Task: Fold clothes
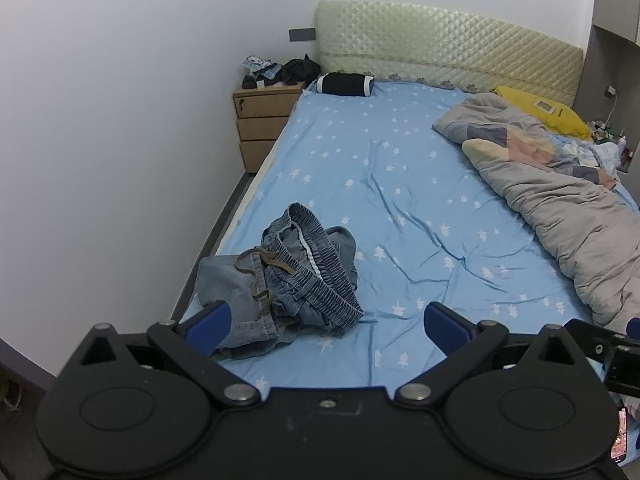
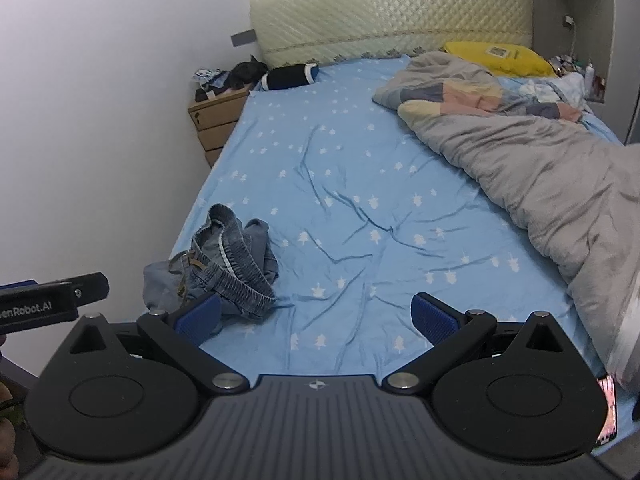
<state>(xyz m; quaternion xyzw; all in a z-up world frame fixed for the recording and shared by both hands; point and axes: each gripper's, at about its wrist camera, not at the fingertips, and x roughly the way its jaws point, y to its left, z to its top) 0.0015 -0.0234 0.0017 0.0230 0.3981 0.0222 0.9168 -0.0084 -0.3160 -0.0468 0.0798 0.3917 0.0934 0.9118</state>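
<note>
**Grippers empty above crumpled denim shorts on bed**

Left gripper [image 1: 326,320]: your jaws stand wide apart, nothing between them, hovering over the near edge of the bed. Right gripper [image 2: 316,314]: likewise spread and empty, held just beside the left one.

Item: one pair of denim shorts [image 1: 280,276], lying in a heap on the blue sheet [image 1: 400,200], near the bed's left edge and close to your left gripper's left finger. Elastic waistband [image 1: 316,260] uppermost, gathered and looped open; brown drawstring [image 1: 260,272] trailing loose across the front.

Handling, as judged: soft, limp cloth, moderate weight for its size, not fragile, unlikely to slip. It will sag and bunch when lifted, so you want two holds.

Where to take hold: the waistband is the thickest, firmest part; pinch it at its two ends, one gripper each, then lift and shake flat. Avoid the drawstring, which would pull through.

Nearby, not for handling: grey quilt [image 1: 560,208] well apart on the right; yellow pillow [image 1: 544,110] by the headboard [image 1: 440,44].
</note>
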